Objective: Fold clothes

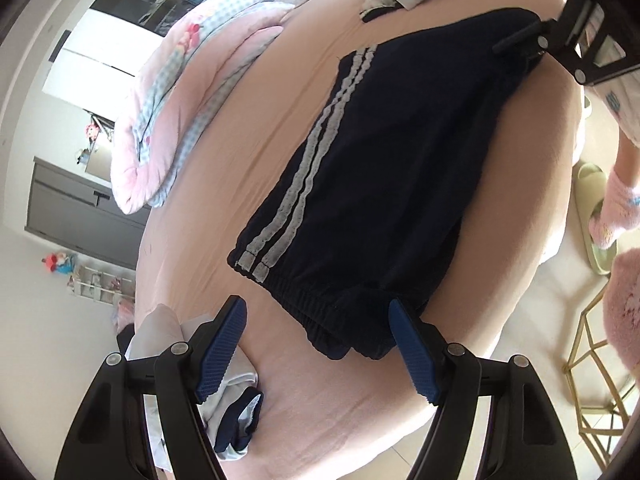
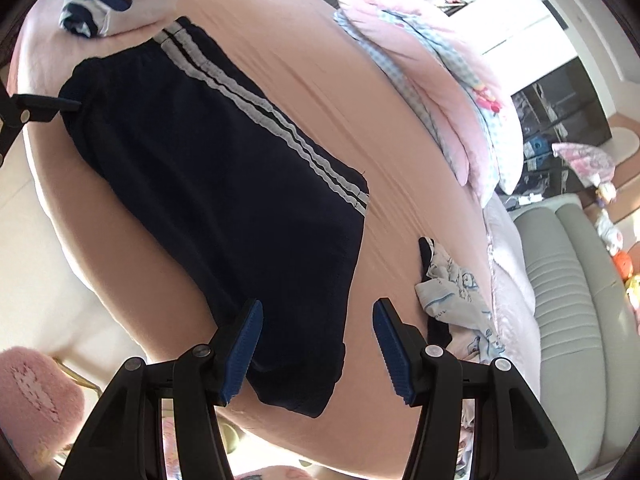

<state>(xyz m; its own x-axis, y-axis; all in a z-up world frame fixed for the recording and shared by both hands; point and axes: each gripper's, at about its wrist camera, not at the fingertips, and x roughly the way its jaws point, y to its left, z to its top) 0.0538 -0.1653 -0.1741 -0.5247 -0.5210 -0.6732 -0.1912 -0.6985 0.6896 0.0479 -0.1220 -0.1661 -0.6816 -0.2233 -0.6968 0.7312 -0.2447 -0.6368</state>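
Note:
Navy shorts (image 1: 380, 184) with two white side stripes lie flat on the pink bed sheet (image 1: 248, 160). In the left wrist view my left gripper (image 1: 318, 320) stands open, its blue pads on either side of the elastic waistband. My right gripper (image 1: 488, 8) shows at the far leg end, also open. In the right wrist view the shorts (image 2: 208, 184) run away from me, and my right gripper (image 2: 318, 316) is open over the leg hem. The left gripper (image 2: 98, 54) is open at the waistband far off. Neither gripper holds cloth.
A folded white and navy garment (image 1: 224, 396) lies by the left gripper. A rolled pink quilt (image 1: 180, 112) lines the bed's far side. Loose light-blue clothes (image 2: 452, 292) are piled near the right gripper. A grey sofa (image 2: 580, 280), a gold wire stand (image 1: 592, 380) and a person's pink fuzzy sleeve (image 1: 616, 208) surround the bed.

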